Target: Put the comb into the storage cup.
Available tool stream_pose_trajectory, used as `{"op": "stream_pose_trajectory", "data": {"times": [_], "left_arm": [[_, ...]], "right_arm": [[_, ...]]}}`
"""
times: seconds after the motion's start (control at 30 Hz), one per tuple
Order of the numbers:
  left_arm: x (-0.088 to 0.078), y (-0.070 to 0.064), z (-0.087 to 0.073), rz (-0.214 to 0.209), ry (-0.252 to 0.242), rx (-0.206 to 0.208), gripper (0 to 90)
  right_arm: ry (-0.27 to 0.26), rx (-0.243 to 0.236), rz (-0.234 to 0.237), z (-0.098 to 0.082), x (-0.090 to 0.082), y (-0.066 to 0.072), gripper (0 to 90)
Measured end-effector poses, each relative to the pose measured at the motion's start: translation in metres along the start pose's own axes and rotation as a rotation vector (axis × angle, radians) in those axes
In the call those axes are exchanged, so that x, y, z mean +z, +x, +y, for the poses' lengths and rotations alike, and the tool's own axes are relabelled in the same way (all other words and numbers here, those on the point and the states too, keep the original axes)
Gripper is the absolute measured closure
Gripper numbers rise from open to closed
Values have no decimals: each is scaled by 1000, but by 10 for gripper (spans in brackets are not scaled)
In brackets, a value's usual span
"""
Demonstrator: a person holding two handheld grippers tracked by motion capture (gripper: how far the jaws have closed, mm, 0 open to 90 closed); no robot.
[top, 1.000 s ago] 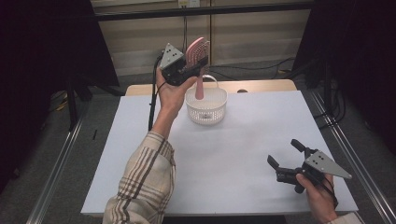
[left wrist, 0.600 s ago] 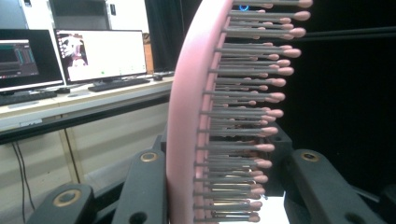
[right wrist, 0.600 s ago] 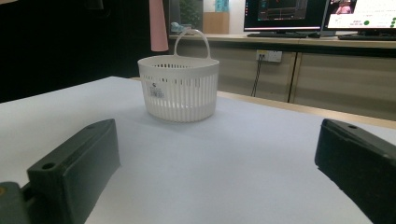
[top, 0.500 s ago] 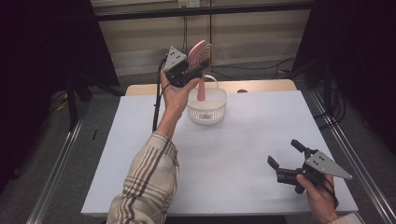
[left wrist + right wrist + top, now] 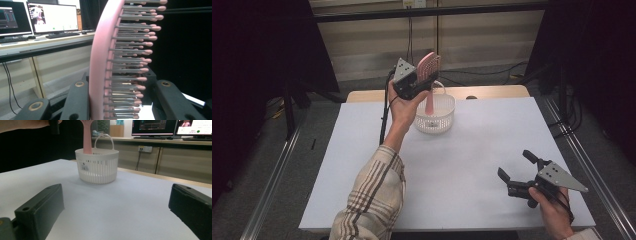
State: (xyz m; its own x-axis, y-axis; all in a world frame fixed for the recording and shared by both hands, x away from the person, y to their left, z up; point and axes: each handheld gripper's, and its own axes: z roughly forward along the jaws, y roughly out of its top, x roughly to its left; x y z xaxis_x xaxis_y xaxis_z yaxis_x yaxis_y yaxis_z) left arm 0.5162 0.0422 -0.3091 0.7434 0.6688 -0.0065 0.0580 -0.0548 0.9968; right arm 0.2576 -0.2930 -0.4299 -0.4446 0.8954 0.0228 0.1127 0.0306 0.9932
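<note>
A pink hairbrush (image 5: 430, 75) stands upright with its bristled head on top, and my left gripper (image 5: 416, 84) is shut on that head. Its handle (image 5: 87, 137) hangs down into a white slatted basket (image 5: 443, 120) at the back middle of the white table (image 5: 472, 165). In the left gripper view the brush head (image 5: 117, 60) sits between the two black jaws, bristles pointing right. Low over the table's front right, my right gripper (image 5: 518, 169) stands open with nothing between its jaws, which point toward the basket (image 5: 97, 168).
The basket has a thin looped handle (image 5: 107, 138) on top. A black cable (image 5: 384, 125) trails from the left gripper down to the table's left. Metal frame rails (image 5: 272, 180) run along both sides. Desks with monitors (image 5: 152, 127) stand beyond the table.
My left gripper has come down and to the right with the brush, so the handle has sunk deeper into the basket. The right gripper has stayed where it was.
</note>
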Motion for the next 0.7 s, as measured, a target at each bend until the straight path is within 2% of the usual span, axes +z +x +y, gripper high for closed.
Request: {"op": "stream_pose_trajectory", "data": {"times": [0.13, 0.2, 0.53, 0.7], "left_arm": [[2, 2, -7, -4, -14, -36, 629], [2, 2, -9, 15, -1, -27, 629], [3, 5, -25, 22, 18, -43, 629], [5, 3, -29, 25, 36, -25, 628]], "right_arm": [[3, -1, -1, 0, 0, 0, 0], [2, -6, 4, 0, 0, 0, 0], [7, -8, 3, 0, 0, 0, 0], [10, -5, 0, 0, 0, 0, 0]]}}
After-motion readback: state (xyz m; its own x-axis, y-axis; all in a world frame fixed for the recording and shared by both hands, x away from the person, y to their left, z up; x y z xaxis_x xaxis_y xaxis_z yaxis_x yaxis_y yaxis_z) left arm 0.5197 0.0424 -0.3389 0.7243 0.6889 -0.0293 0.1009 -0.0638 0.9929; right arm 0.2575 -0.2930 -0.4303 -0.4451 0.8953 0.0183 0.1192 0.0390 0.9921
